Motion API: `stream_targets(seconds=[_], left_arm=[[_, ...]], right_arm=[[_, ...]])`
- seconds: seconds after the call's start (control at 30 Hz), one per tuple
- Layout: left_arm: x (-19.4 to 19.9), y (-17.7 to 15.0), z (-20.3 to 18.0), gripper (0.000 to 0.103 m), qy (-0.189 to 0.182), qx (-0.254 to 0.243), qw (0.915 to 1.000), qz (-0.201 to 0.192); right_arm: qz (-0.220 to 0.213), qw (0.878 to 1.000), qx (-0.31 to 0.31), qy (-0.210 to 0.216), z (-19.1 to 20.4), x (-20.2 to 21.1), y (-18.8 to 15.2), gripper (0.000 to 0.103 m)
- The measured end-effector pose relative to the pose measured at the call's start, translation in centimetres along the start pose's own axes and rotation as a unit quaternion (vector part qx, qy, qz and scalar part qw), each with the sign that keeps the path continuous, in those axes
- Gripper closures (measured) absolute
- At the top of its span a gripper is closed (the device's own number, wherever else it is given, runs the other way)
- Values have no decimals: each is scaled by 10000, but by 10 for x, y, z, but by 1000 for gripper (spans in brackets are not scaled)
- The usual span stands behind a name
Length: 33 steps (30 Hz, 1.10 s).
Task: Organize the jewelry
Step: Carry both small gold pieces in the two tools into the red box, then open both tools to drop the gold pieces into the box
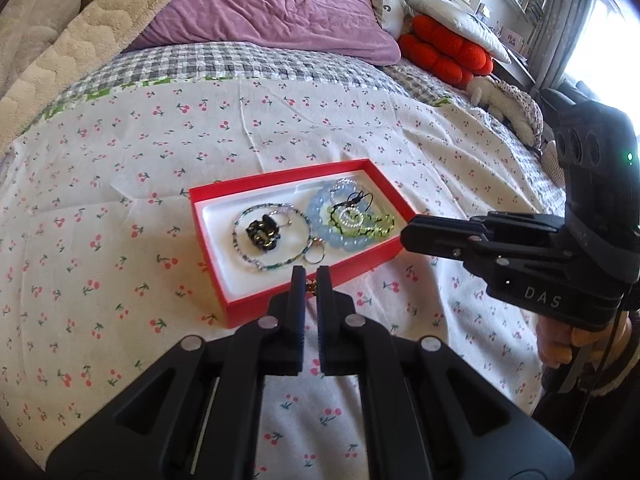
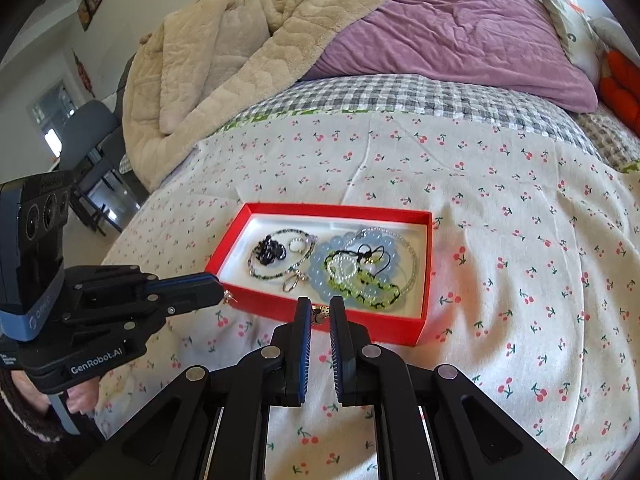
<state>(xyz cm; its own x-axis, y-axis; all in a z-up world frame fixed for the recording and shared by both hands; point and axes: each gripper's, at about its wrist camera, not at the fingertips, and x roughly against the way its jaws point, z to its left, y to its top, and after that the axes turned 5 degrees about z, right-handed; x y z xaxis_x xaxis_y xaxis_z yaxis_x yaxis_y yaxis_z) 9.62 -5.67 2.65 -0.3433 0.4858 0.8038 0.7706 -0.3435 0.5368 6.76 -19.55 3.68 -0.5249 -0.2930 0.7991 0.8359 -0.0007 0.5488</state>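
Both tongs pinch small trinkets by the red box (image 2: 320,316): left gripper (image 2: 224,296) reads "GenRobot.AI", right gripper (image 1: 404,236) "DAS".

Red box (image 2: 320,312) on cherry-print sheet (image 2: 500,240). Beads, rings inside. Right gripper (image 2: 320,312) at box's near wall, pinching small gold piece (image 2: 320,311). Left gripper (image 2: 224,294) beside box's left corner, holding small charm (image 2: 229,297).

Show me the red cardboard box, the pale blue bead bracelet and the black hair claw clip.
red cardboard box (image 1: 208,236): left wrist view, left wall.
pale blue bead bracelet (image 1: 320,224): left wrist view, left-side beads.
black hair claw clip (image 2: 272,250): right wrist view, clip body.
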Motion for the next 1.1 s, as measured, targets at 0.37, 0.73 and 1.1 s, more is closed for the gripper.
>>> stream_targets(seconds=[0.37,0.73,1.1], left_arm=[[-15,21,12,97,-538,523,9970,178],[-29,29,14,97,-307,557,9977,252],[-25,30,9,92,-92,348,9992,168]], right_arm=[[28,9984,-414,380,-17,-5,19,94],[184,9955,-814,454,-38,-20,22,93],[279,9941,-917,502,-40,-24,23,85]])
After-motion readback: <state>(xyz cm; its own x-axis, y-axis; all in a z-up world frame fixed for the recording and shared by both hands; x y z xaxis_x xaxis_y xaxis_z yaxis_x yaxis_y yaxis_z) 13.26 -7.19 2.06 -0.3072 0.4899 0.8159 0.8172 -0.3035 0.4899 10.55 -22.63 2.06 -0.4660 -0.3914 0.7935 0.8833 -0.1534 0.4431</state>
